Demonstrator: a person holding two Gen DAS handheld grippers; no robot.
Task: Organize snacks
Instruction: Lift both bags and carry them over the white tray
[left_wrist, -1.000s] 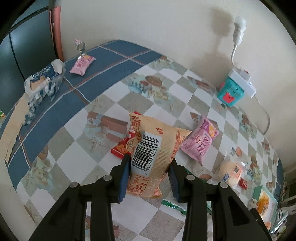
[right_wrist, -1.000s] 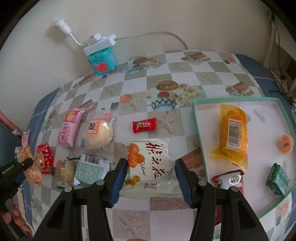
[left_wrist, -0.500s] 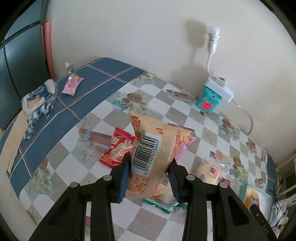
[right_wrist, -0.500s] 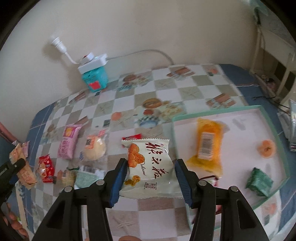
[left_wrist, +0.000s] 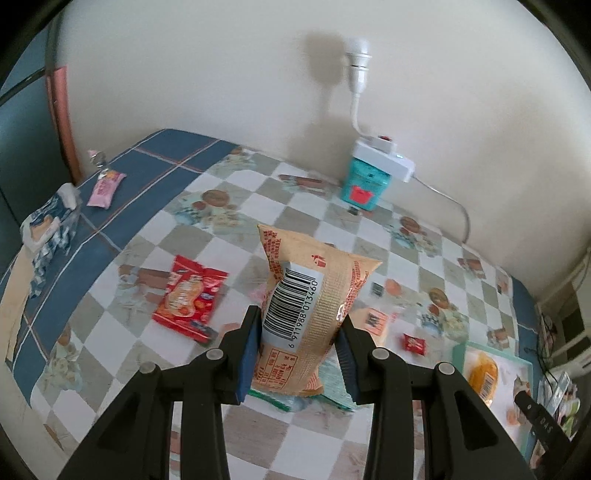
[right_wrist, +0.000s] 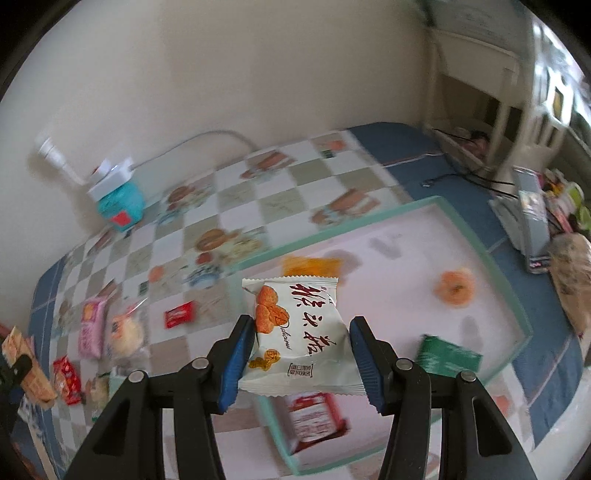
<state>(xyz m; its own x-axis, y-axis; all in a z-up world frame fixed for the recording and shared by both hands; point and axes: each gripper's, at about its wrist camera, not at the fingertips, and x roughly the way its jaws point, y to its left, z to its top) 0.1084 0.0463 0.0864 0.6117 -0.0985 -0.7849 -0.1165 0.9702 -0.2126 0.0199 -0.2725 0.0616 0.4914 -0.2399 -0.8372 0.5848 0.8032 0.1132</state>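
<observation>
My left gripper (left_wrist: 298, 350) is shut on an orange snack packet with a barcode (left_wrist: 306, 306), held above the checked table. My right gripper (right_wrist: 300, 354) is shut on a white snack packet with red characters (right_wrist: 299, 332), held over the near left edge of the teal-rimmed tray (right_wrist: 517, 295). The tray holds an orange packet (right_wrist: 312, 266), a round orange snack (right_wrist: 455, 288), a green packet (right_wrist: 448, 356) and a red-and-white packet (right_wrist: 314, 417). The tray also shows in the left wrist view (left_wrist: 458, 350) at the right. The left gripper's packet shows at the far left of the right wrist view (right_wrist: 26, 365).
Loose snacks lie on the table: a red packet (left_wrist: 190, 295), a small red candy (left_wrist: 414, 343), a pink packet (right_wrist: 90, 328), a round bun (right_wrist: 125, 332). A teal box with a white power strip (left_wrist: 365, 181) stands by the wall. A tissue pack (left_wrist: 50, 225) lies at the left.
Both grippers have risen and swung right with their packets. The right gripper now hangs over the tray's edge; the left view now shows the tray.
</observation>
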